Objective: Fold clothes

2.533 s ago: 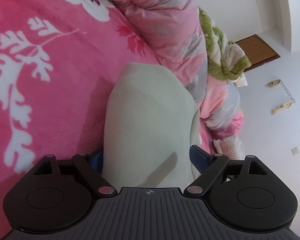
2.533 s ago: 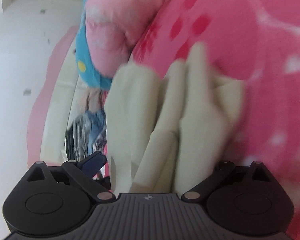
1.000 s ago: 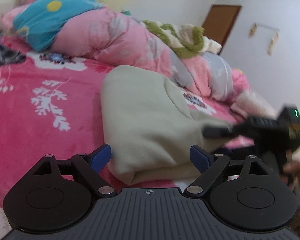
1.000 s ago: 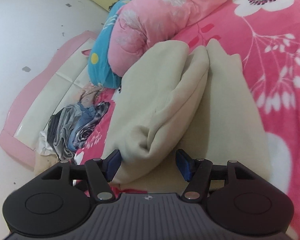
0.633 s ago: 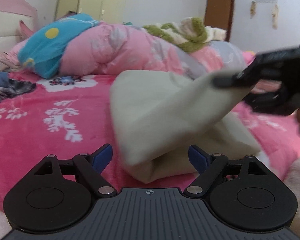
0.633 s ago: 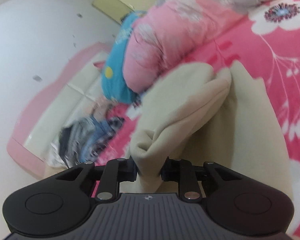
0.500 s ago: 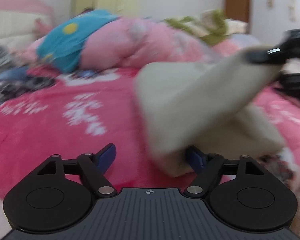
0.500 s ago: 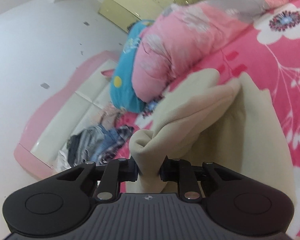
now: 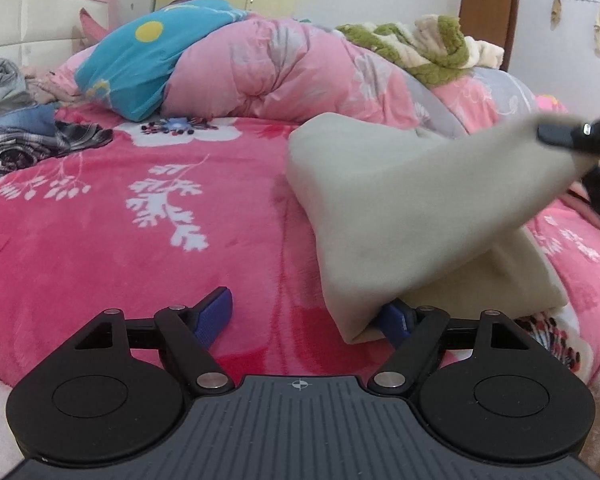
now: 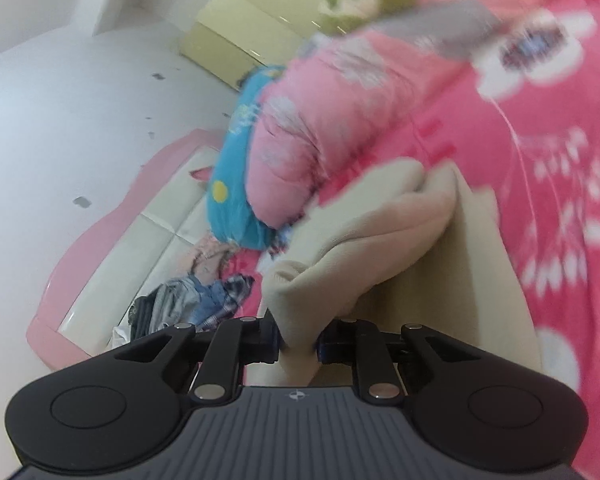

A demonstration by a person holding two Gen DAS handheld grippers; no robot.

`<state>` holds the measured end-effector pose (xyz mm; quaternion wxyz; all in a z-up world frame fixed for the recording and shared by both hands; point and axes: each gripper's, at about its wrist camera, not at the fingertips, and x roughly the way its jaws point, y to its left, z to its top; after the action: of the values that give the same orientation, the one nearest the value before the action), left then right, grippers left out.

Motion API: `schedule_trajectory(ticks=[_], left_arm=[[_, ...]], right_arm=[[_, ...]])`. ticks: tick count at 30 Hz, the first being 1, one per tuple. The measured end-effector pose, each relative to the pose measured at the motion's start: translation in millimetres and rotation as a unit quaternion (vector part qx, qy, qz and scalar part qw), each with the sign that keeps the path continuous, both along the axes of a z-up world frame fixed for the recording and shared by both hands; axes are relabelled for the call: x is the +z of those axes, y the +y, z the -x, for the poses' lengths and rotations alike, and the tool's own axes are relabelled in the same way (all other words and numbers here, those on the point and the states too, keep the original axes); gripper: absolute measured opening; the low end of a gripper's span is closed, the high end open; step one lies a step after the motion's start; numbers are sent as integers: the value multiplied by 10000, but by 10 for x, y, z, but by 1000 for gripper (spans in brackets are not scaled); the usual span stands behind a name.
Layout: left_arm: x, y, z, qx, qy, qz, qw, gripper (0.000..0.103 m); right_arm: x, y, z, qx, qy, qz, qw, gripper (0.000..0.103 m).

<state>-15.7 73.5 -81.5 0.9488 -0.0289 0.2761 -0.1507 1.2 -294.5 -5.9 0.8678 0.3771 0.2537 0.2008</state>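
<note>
A bright pink fleece blanket with white flower and branch prints (image 9: pixel 120 240) covers the bed and serves as the landmark here. Along its far edge lies a bulky pale pink quilted duvet (image 9: pixel 284 72), with a turquoise cushion bearing a yellow dot (image 9: pixel 140 64) leaning against the duvet's left end and a green-and-cream fluffy throw (image 9: pixel 424 48) draped over its right end. At the blanket's far left corner sits a heap of grey, denim and checked clothes (image 9: pixel 16 132), below a pink-edged cream padded headboard (image 9: pixel 40 12).

On the right half of the blanket lies the cream-beige soft fleece garment (image 9: pixel 400 200), partly folded; one layer rests flat on the blanket while an upper layer is pulled up and away to the right.

The right gripper (image 10: pixel 298 344) is clamped on a bunched edge of that garment, its jaws having just drawn in on the cloth; it also shows, blurred, at the right edge of the left wrist view.

The left gripper (image 9: pixel 312 312) stands wide, jaws apart, low over the blanket; the garment's near corner lies against its right blue pad, while the left pad is bare.
</note>
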Motion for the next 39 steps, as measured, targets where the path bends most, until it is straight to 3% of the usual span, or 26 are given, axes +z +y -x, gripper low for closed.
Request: schedule_trajectory(ticks=[5,9,16,19,26,30,33,39], left_arm=[[-12,-26,-12,22,85,-45,10000,79],[-21,-25,-23,64,165,-29,9998,80],[-36,-22,-42,136,304,-1,9994,80],[-39,19,-55,195,377,181,9989,80],[-43,155,-102,360,598,793,9944,80],[-46,186,-117,409,683,989,9919,80],[-46,192,-128,426,703,1009,9915,80],[-20,163,-88,354,682,766,9941,80]], right_arm=[[-98,-110,102,-55,60,150,9999,18],[-463,-242,170,-192,570,-160,9981,17],[-586,-260,204,-99,543,-351,9979,17],[-734,-254,189,-42,731,-494,9961,17],[-715,-171,215,53,529,-540,9971,17],[-911,-211,203,41,732,-879,9934,17],[-1074,-253,201,19,882,-1185,9890,17],[-1151,-297,198,71,893,-1336,9870,18]])
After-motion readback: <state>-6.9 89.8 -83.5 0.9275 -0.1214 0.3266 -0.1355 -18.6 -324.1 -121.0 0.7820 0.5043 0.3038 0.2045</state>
